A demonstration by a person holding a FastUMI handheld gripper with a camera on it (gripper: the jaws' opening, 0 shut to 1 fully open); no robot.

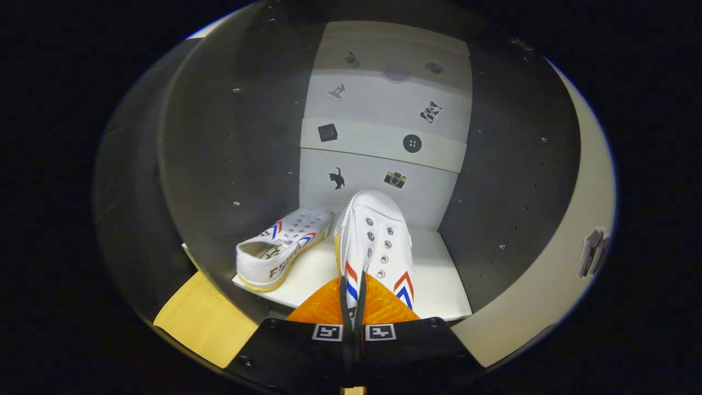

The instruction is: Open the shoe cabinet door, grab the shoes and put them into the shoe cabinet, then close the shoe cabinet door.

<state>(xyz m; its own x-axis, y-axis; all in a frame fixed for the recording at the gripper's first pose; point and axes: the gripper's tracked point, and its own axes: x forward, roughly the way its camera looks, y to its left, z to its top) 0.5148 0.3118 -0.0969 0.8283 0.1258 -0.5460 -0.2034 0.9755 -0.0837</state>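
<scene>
we judge the main risk to be the held sneaker [378, 241] tipping or sliding off the front lip of the white shelf [444, 285] once it is let go, since its heel end seems to sit right at that edge; a release too early could also roll it onto its side; a sideways swing could knock the other sneaker [282, 247], which already lies on the same shelf just to the left, angled toward the cabinet's dark side wall [230, 164]; our gripper [352, 307] is nearly closed, both fingers pinching the thin side wall of the held sneaker near its striped heel part; the toe points in toward the back panel [378, 137] with its small stickers; the cabinet door is open.
</scene>
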